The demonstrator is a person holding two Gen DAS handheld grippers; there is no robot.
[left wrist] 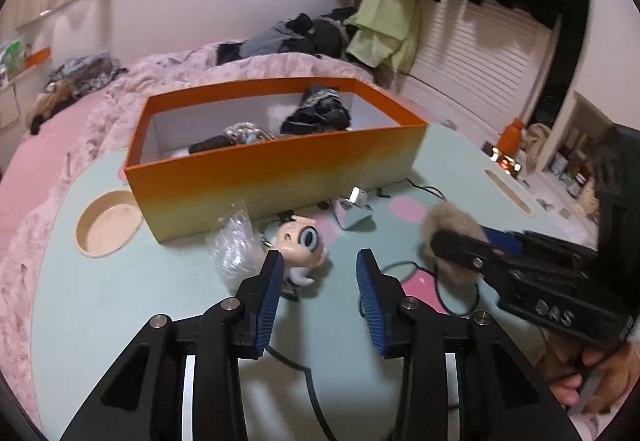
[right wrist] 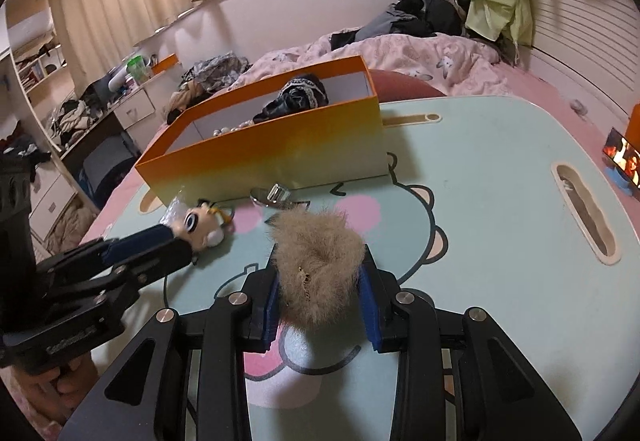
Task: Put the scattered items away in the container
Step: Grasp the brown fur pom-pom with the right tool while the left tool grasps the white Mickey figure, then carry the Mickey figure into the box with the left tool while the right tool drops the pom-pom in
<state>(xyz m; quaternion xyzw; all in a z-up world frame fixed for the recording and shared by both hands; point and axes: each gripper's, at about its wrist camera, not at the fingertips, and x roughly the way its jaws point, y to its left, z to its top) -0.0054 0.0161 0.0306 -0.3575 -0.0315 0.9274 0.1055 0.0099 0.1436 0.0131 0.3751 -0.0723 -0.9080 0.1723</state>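
Note:
An orange box [left wrist: 280, 169] [right wrist: 260, 153] stands on the pale-green lap table [left wrist: 100, 313] with dark cloth and beads inside. My right gripper [right wrist: 320, 261] is shut on a beige fur pom-pom [right wrist: 320, 261], just above the table; the left wrist view shows the same pom-pom [left wrist: 444, 221] in that gripper [left wrist: 444, 241]. My left gripper [left wrist: 320, 261] [right wrist: 180, 245] is open around a small big-eyed doll [left wrist: 300, 241] [right wrist: 200, 229]. The doll's body rests against the left pad, and a gap shows at the right pad.
Crumpled clear plastic [left wrist: 232, 249] and a silver clip [left wrist: 352, 209] [right wrist: 272, 195] lie in front of the box, with a thin black cable [left wrist: 456, 305]. The table has a cup recess [left wrist: 108, 221] and a slot [right wrist: 584, 213]. A phone [right wrist: 622, 157] stands at the right; a pink bed lies behind.

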